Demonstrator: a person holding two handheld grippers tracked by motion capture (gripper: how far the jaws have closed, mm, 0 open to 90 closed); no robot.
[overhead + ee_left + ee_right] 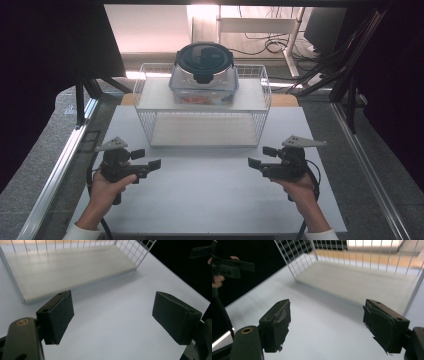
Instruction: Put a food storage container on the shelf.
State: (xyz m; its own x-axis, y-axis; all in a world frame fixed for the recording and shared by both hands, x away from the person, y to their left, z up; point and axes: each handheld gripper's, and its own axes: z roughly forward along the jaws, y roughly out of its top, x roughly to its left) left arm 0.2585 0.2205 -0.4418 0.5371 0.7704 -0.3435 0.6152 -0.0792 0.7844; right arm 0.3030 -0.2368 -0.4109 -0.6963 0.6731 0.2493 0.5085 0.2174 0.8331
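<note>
A white wire rack (pixel 150 131) stands at the back of the white table mat (pixel 210 195). On its upper shelf sits a clear box (pixel 204 89) with something orange inside, and a round dark-lidded container (pixel 204 56) rests on that box. My left gripper (pixel 146 159) hovers open in front of the rack's left corner, with nothing between its jaws. My right gripper (pixel 262 156) mirrors it by the right corner, also open with nothing held. The left gripper (pixel 112 305) faces the rack's lower board (pixel 70 270). The right gripper (pixel 327 307) faces that lower board (pixel 362 282) too.
The mat's left edge runs along a metal rail (pixel 60 165), with dark frame legs (pixel 80 105) behind it. Beyond the rack lie cables (pixel 272 45) and a white stand. The right gripper (pixel 200 251) shows far off in the left gripper view, the left gripper (pixel 232 267) in the right one.
</note>
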